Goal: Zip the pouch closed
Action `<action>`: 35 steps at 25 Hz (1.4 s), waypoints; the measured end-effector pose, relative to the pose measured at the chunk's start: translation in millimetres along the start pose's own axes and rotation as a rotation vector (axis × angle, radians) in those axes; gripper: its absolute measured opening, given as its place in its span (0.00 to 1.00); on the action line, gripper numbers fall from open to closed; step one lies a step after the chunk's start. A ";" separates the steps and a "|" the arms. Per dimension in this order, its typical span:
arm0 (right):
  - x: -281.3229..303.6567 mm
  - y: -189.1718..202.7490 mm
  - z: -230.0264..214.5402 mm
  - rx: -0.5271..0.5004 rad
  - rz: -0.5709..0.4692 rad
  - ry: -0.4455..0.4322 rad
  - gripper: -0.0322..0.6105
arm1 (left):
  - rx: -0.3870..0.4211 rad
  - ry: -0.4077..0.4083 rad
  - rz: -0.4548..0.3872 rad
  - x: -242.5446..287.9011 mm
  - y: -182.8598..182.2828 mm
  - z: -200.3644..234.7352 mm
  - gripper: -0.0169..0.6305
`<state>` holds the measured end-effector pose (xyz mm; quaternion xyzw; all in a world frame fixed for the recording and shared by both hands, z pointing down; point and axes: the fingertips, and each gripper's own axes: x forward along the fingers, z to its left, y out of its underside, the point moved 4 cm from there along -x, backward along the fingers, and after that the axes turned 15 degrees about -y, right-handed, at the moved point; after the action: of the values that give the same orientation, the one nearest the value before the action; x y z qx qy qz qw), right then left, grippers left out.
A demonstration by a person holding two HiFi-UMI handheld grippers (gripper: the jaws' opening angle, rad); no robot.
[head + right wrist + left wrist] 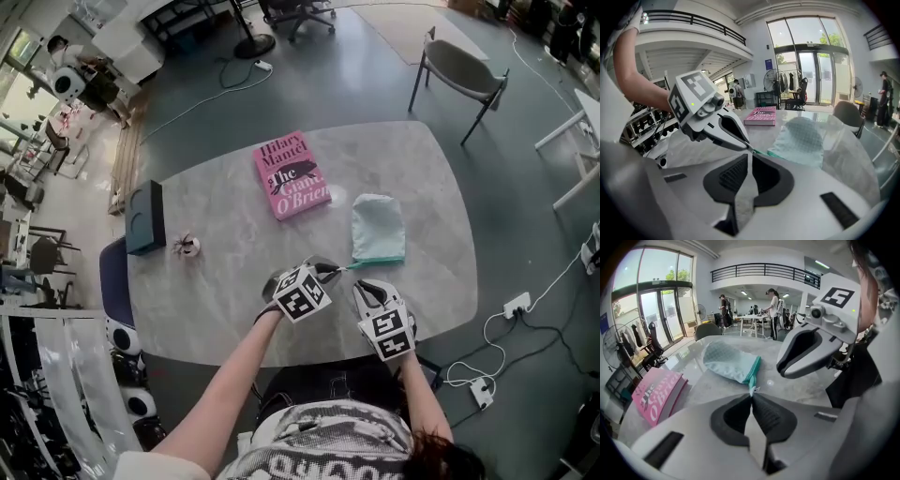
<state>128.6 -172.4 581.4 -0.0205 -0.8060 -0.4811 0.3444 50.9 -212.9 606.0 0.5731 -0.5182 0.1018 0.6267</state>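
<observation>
Left gripper clamped on pull; right gripper closed, empty. Pouch unanchored, so tugging probably drags it instead of zipping.

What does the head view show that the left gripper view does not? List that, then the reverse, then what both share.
Head view only: a black box and a small object beside it at the left of the table. Left gripper view only: people standing in the background, glass doors, and the left gripper pinched shut on the zip tab. Both: the pouch, pink book, table and right gripper.
</observation>
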 end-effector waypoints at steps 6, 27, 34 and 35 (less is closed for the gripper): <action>15.2 10.4 -6.3 -0.014 0.053 -0.021 0.16 | -0.011 0.004 -0.008 -11.8 -3.4 -17.4 0.06; 23.2 24.9 -6.0 0.101 0.052 -0.065 0.06 | -0.047 -0.002 0.005 -18.4 -3.6 -34.5 0.05; 20.2 28.6 -10.1 0.097 0.079 -0.071 0.06 | -0.063 0.015 0.010 -18.1 -2.5 -36.3 0.05; 19.5 30.5 -12.5 0.103 0.082 -0.064 0.06 | -0.062 0.015 0.010 -18.0 -2.1 -36.0 0.05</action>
<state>131.5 -171.8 619.6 -0.0510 -0.8387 -0.4234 0.3386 63.7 -175.5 597.9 0.5500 -0.5193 0.0932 0.6475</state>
